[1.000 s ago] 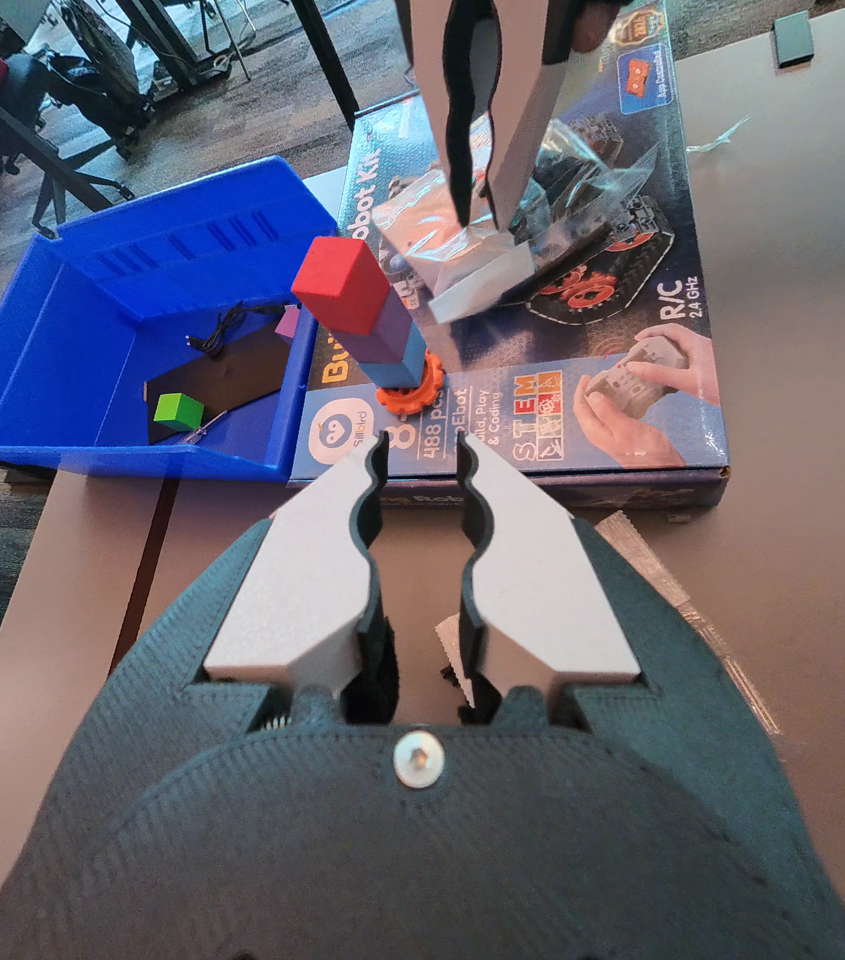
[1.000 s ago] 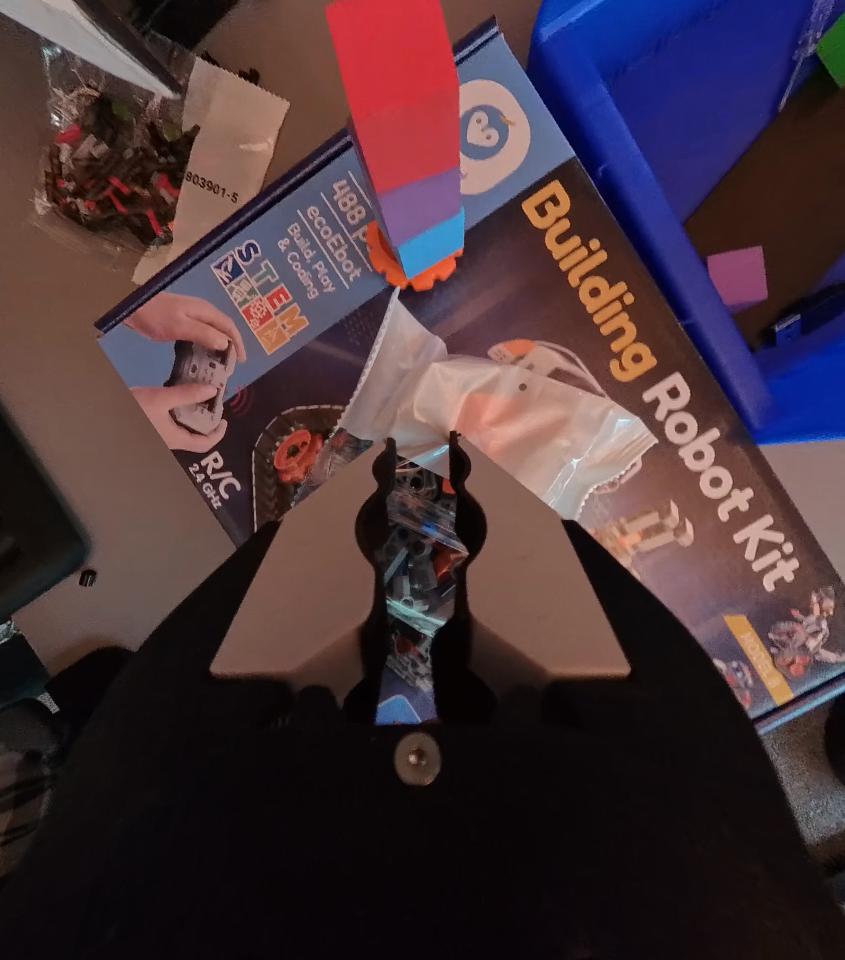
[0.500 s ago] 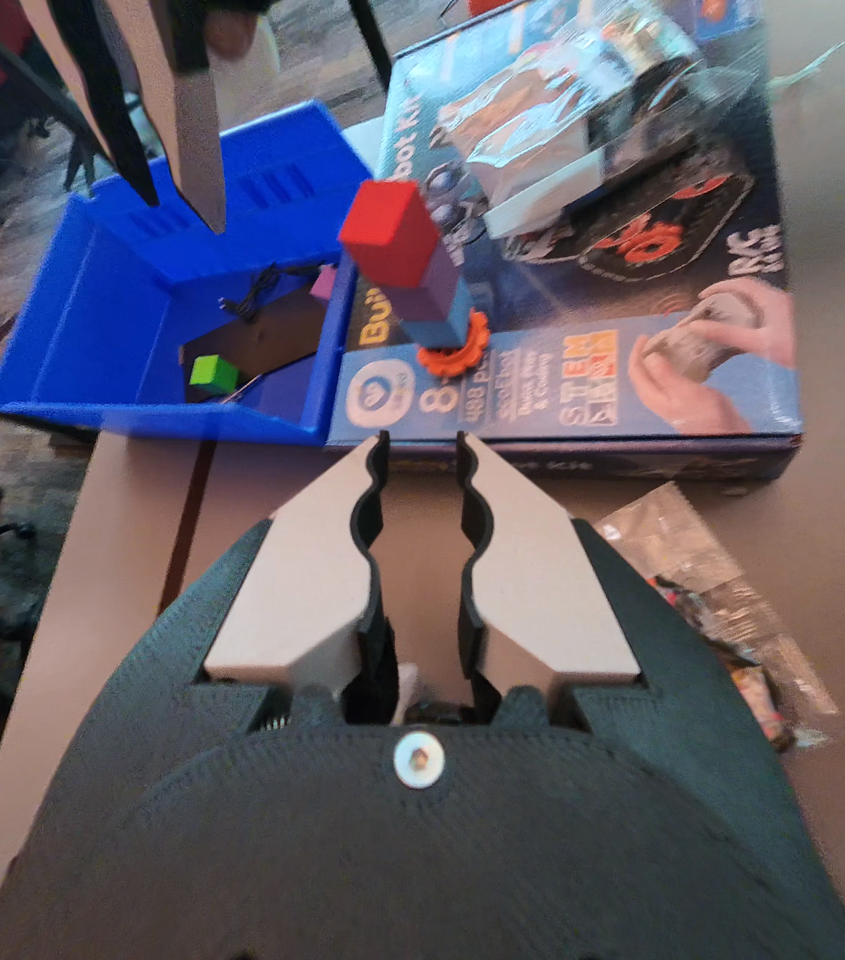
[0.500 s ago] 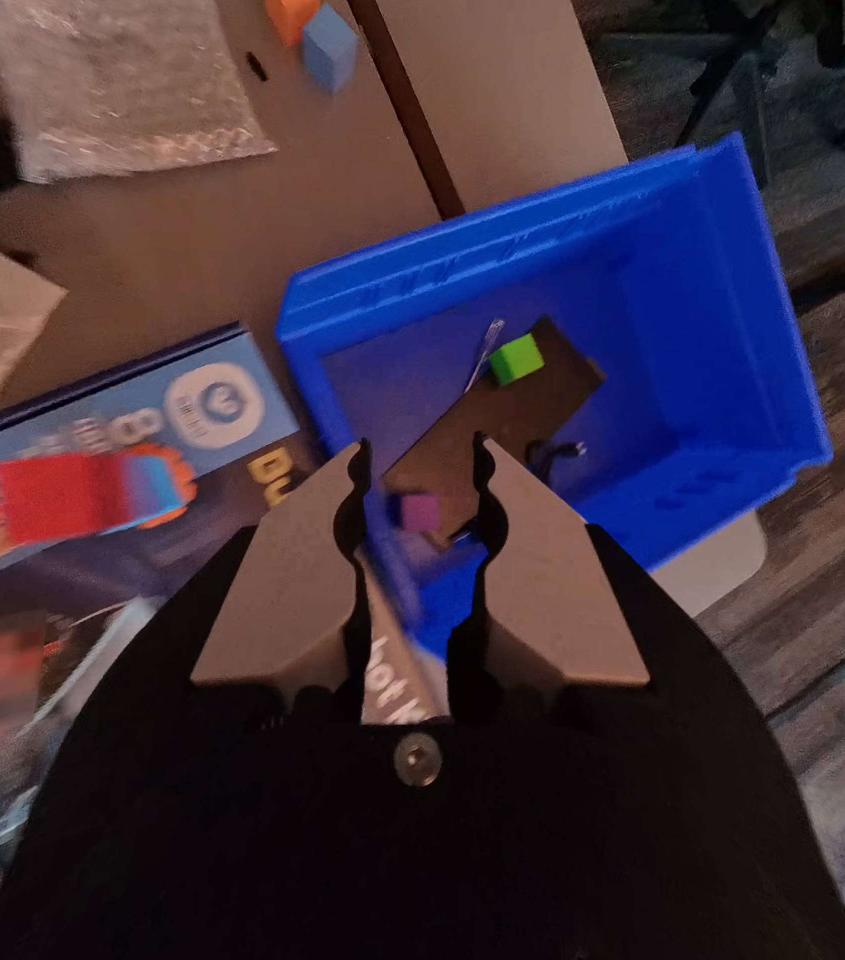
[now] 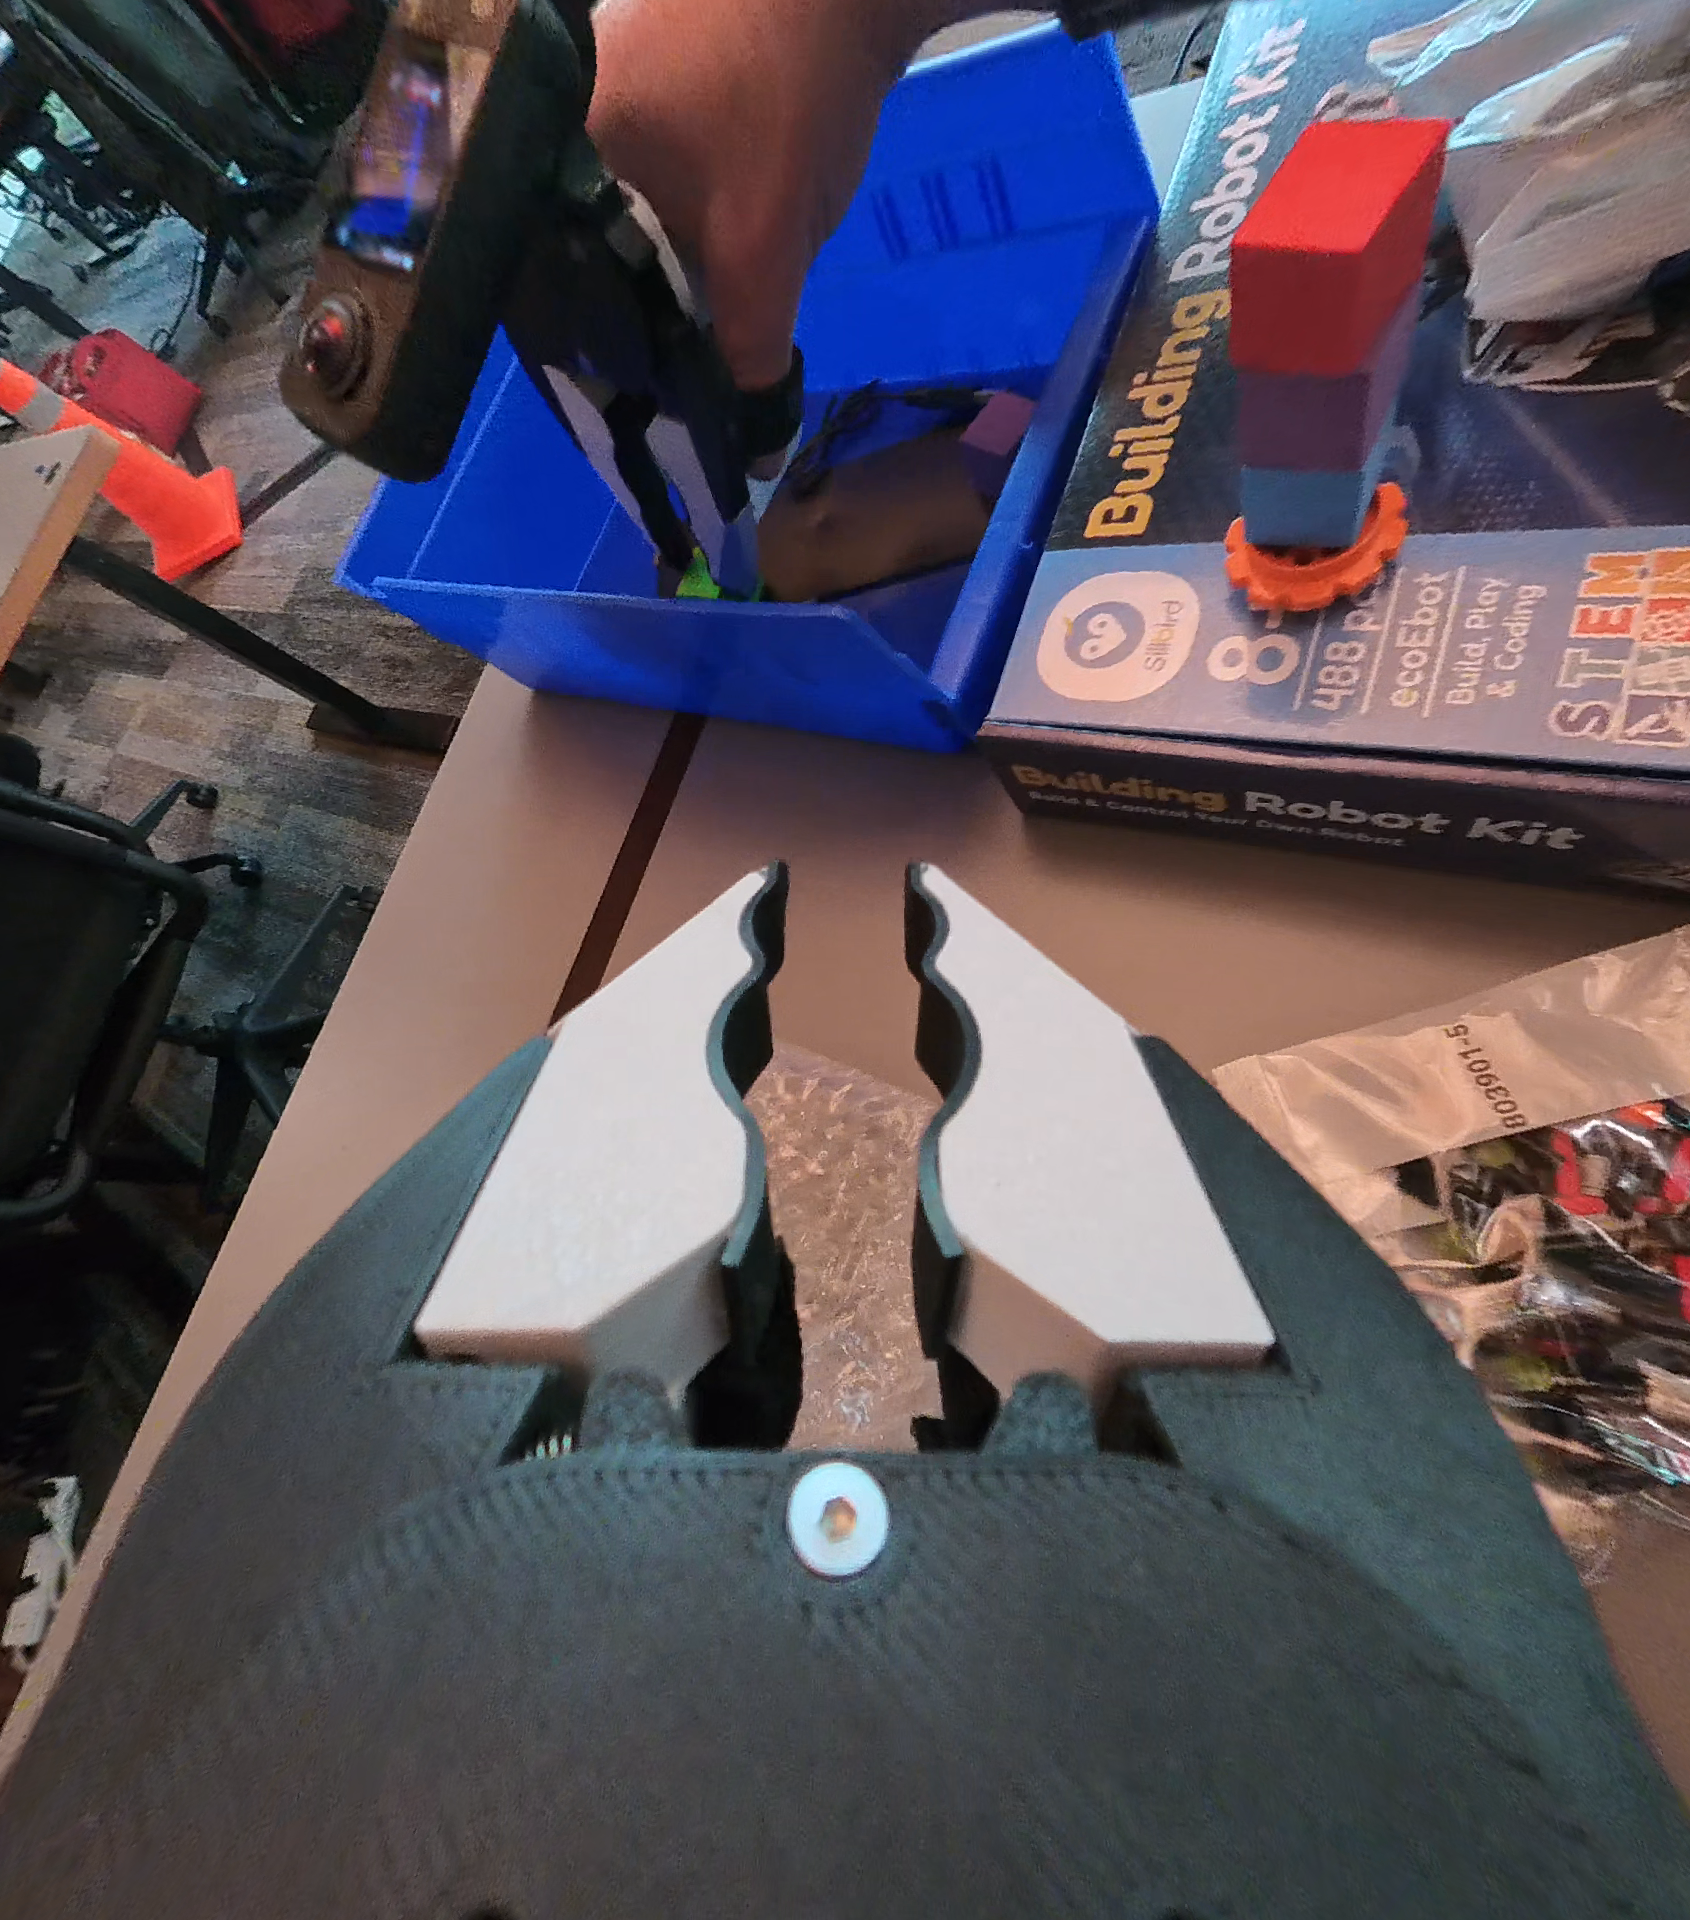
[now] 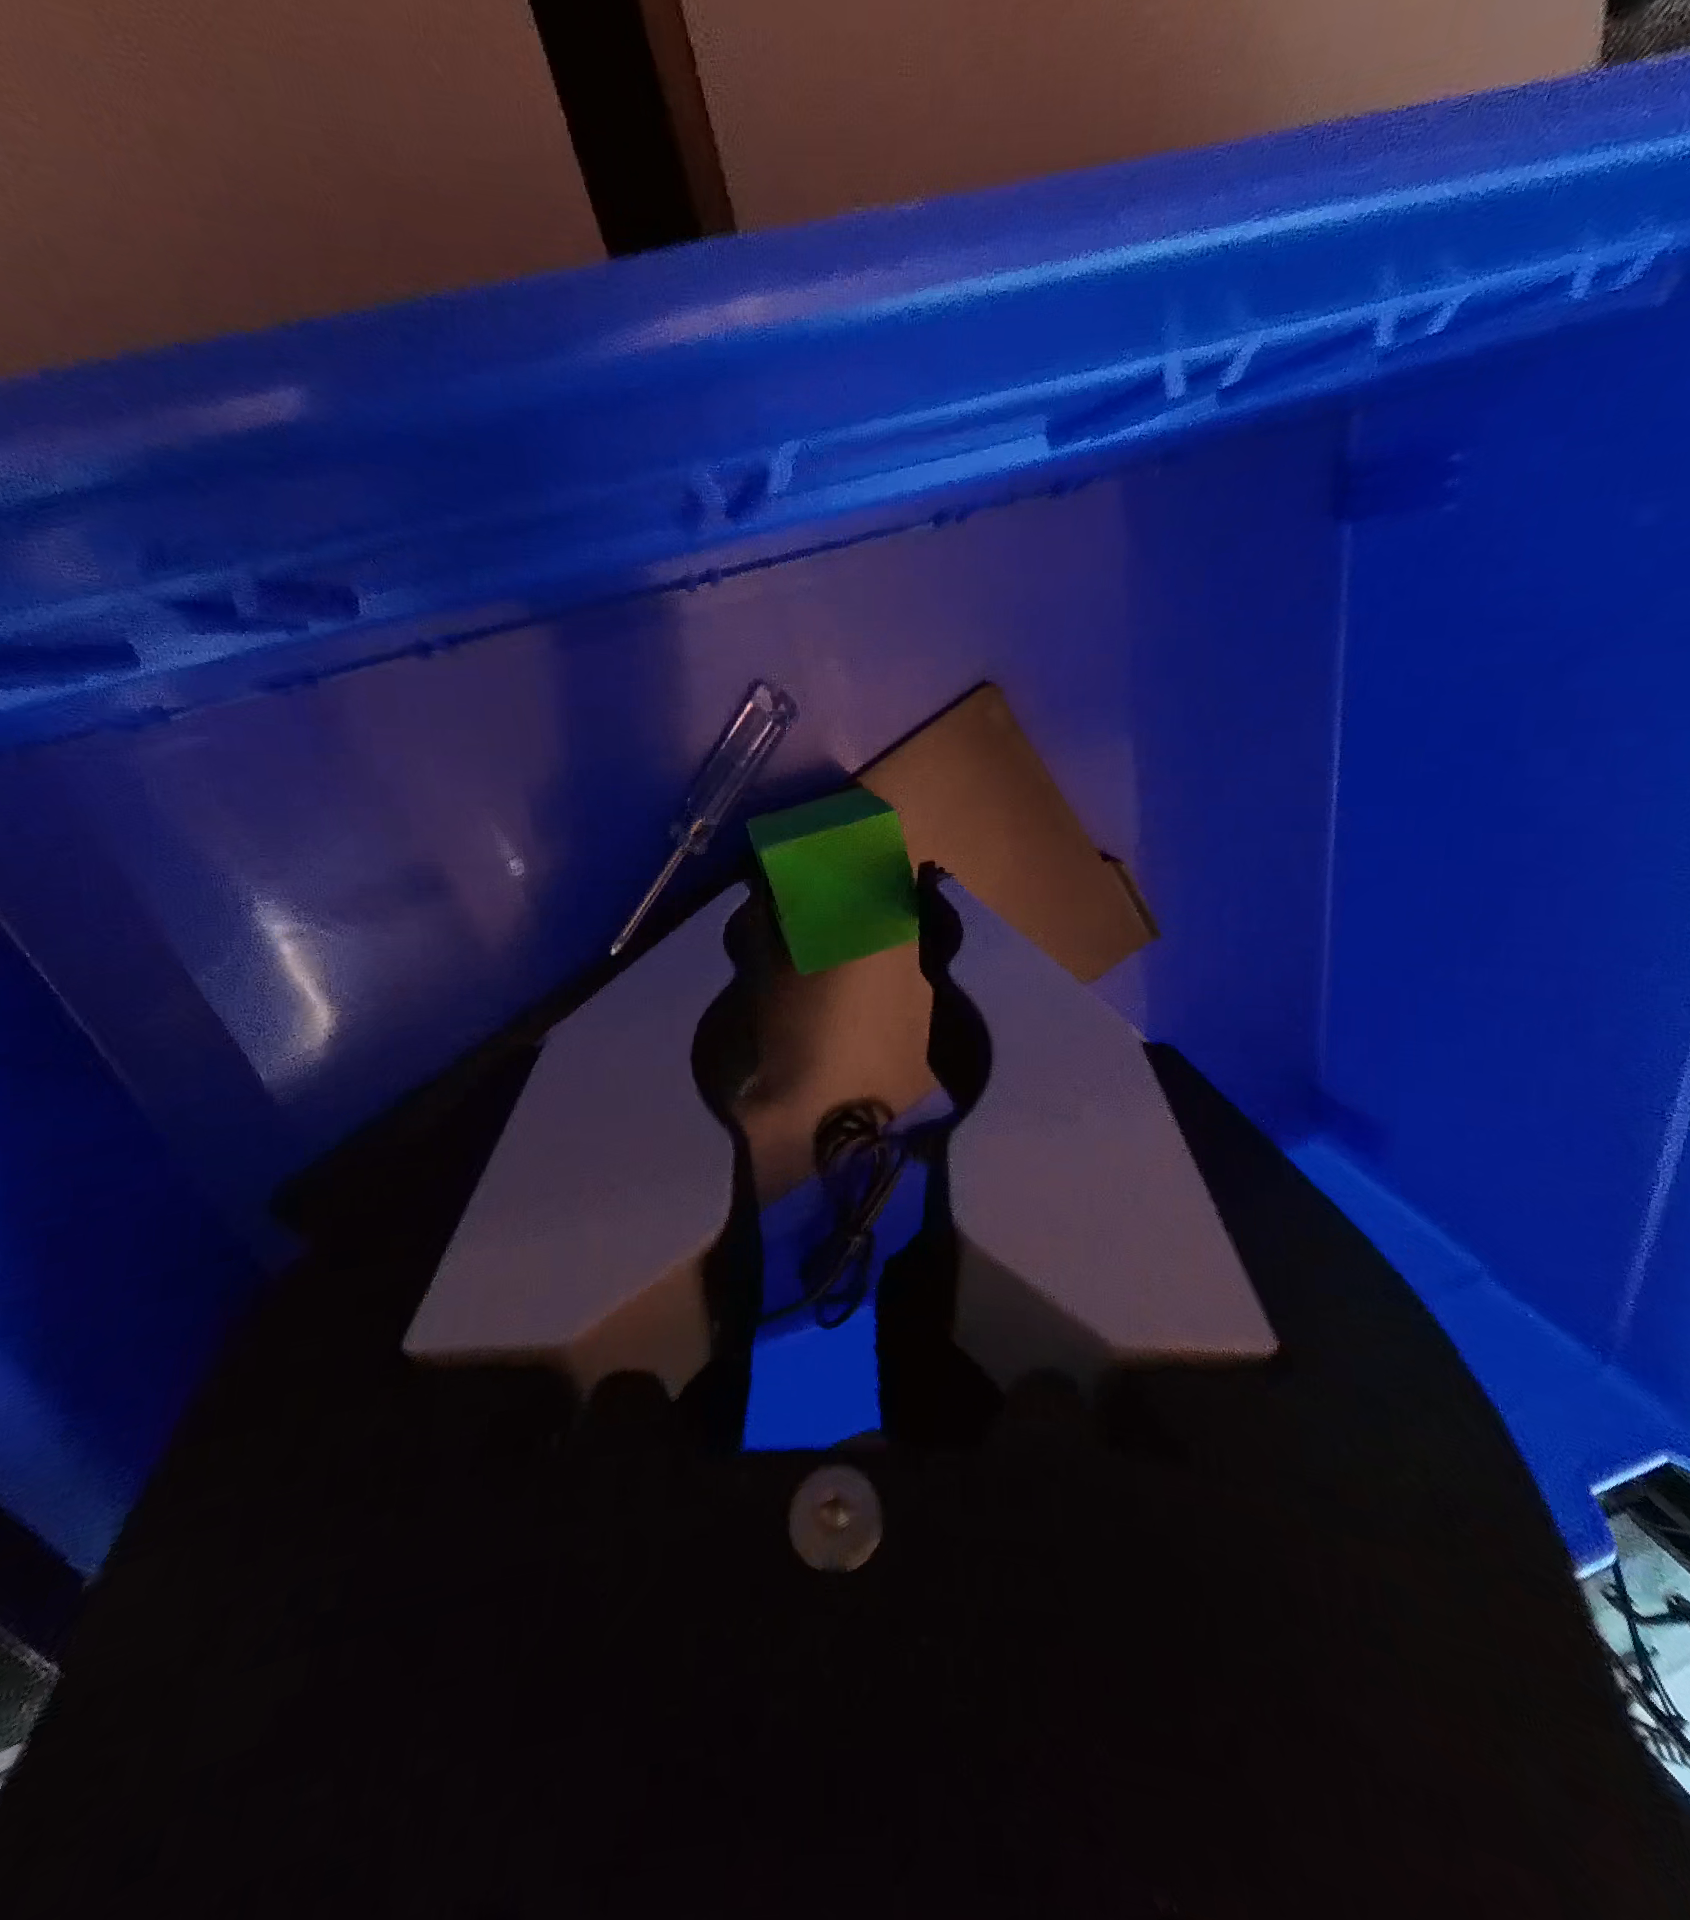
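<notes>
The right gripper (image 6: 836, 894) is reaching down into the blue bin (image 6: 1443, 831), its jaws parted around the green cube (image 6: 836, 888), tips flanking it without clearly squeezing. A clear-handled screwdriver (image 6: 706, 810) is lying at the cube's ten o'clock, brown cardboard (image 6: 1017, 831) at two. The left gripper (image 5: 846, 883) is hovering partly open and empty over the table (image 5: 467, 935), a block tower (image 5: 1324, 343) standing on the kit box (image 5: 1443, 665) at its one o'clock.
</notes>
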The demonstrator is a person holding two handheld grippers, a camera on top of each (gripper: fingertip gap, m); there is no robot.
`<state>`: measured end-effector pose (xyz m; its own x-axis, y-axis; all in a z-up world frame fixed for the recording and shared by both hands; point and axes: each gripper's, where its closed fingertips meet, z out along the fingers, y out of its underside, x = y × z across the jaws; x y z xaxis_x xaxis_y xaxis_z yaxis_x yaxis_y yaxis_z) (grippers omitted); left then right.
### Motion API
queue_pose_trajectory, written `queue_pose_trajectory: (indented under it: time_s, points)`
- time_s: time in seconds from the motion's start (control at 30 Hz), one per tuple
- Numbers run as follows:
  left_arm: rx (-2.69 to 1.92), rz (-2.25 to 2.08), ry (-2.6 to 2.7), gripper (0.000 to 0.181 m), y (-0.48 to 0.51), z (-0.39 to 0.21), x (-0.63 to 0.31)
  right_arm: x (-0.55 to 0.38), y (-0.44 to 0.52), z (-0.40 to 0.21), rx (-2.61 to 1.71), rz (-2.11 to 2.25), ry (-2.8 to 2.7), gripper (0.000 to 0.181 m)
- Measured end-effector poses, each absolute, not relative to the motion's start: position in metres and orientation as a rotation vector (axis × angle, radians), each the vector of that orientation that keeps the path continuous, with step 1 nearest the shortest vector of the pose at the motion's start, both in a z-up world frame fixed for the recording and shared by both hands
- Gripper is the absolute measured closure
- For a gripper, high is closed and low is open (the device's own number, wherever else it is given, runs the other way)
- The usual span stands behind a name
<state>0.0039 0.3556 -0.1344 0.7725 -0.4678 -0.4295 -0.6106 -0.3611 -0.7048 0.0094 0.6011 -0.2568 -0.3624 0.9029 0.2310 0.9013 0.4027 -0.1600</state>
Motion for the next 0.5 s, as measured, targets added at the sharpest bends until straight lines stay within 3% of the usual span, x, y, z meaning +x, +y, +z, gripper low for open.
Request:
queue_pose_trajectory:
  time_s: [0.2, 0.5]
  points:
    - [-2.033, 0.224, 0.830, 0.160, 0.357, -0.141, 0.004, 0.032, 0.584, -0.204, -1.602, 0.092, -2.277, 0.154]
    - [-2.029, 0.217, 0.872, 0.161, 0.355, -0.143, 0.018, 0.125, 0.458, -0.093, -1.583, 0.296, -2.243, 0.154]
